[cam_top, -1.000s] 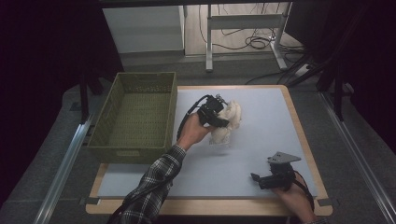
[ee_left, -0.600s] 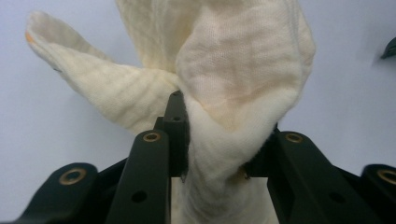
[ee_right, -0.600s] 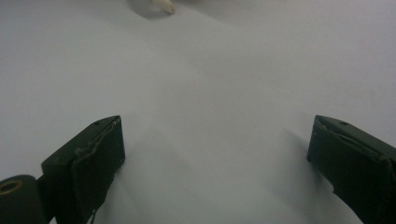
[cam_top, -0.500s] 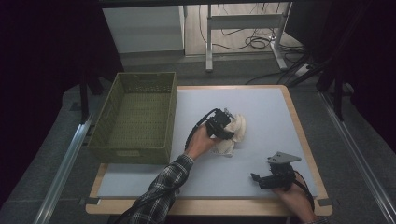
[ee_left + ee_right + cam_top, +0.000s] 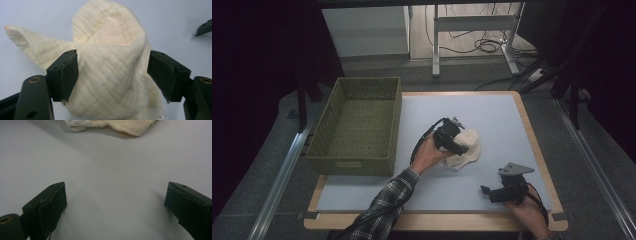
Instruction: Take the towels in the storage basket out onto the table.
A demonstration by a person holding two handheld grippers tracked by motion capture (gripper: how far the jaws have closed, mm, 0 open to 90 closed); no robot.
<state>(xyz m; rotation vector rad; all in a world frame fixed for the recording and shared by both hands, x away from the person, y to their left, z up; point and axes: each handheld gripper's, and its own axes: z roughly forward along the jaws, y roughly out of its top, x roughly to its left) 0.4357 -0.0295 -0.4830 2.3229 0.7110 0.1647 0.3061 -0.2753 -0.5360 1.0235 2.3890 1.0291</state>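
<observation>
A crumpled cream cloth (image 5: 468, 149) lies on the pale blue mat (image 5: 492, 110) near the middle of the table. My left gripper (image 5: 456, 144) hangs right over the cloth. In the left gripper view the cloth (image 5: 110, 47) bulges up between the jaws of that gripper (image 5: 113, 75). The jaws have just been opening and now stand wide, no longer pinching the fabric. My right gripper (image 5: 488, 192) rests open near the front right of the mat. In the right gripper view its jaws (image 5: 115, 207) have only bare mat between them, with the cloth's edge (image 5: 125, 126) and a white label (image 5: 77, 123) farther off.
An olive woven basket (image 5: 357, 161) stands at the table's left, its inside bare. The mat's wooden border (image 5: 532, 135) runs along the right side. Beyond the far edge are a table frame and cables on the floor (image 5: 482, 45).
The left hand came down and toward the near right with the cloth, set it on the mat, and its jaws opened. The right hand stayed put.
</observation>
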